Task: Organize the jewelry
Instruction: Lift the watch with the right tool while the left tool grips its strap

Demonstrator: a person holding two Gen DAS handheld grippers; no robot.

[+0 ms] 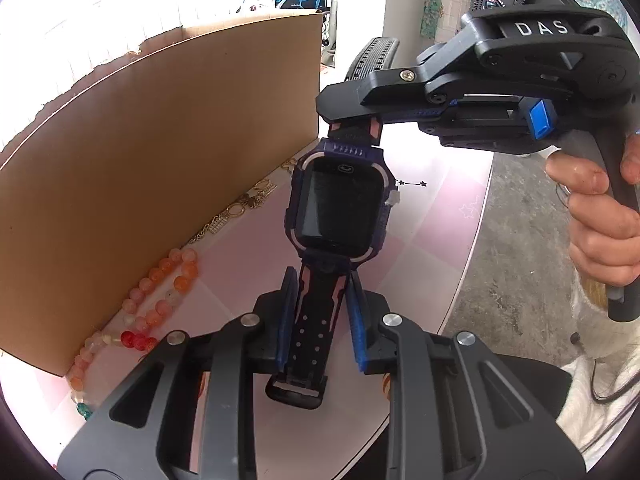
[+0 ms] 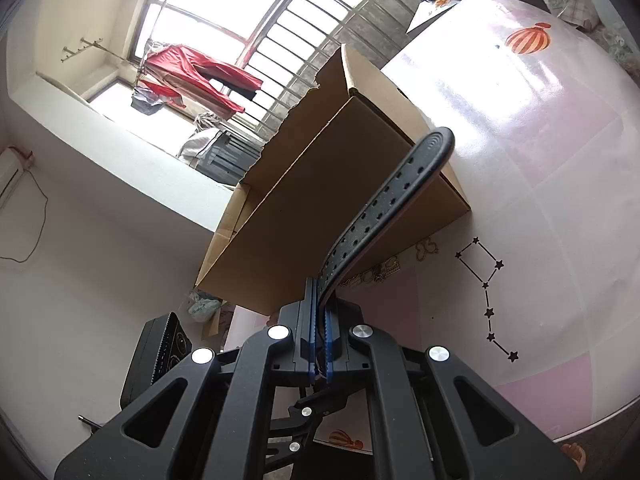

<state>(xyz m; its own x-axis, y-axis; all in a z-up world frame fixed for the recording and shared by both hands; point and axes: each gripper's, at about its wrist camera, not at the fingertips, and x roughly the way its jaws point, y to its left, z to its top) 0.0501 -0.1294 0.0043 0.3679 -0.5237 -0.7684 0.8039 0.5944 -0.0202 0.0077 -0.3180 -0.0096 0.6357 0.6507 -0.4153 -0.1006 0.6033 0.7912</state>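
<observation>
A dark blue smartwatch point(image 1: 339, 208) with a black and pink strap hangs upright above the pink table. My right gripper point(image 1: 354, 122) comes in from the upper right and is shut on the upper strap. In the right wrist view that gripper point(image 2: 319, 332) pinches the perforated black strap point(image 2: 384, 208), which curves up and away. My left gripper point(image 1: 320, 312) is below the watch, with its blue pads on either side of the lower strap point(image 1: 316, 320), and a gap shows on each side. A string of orange and pink beads point(image 1: 160, 304) and gold chain jewelry point(image 1: 240, 208) lie on the table beside a cardboard box.
The open cardboard box point(image 1: 160, 168) stands on the pink table point(image 1: 440, 216) to the left; it also shows in the right wrist view point(image 2: 312, 208). The table's curved edge and grey floor point(image 1: 516, 248) are to the right. A window is behind the box.
</observation>
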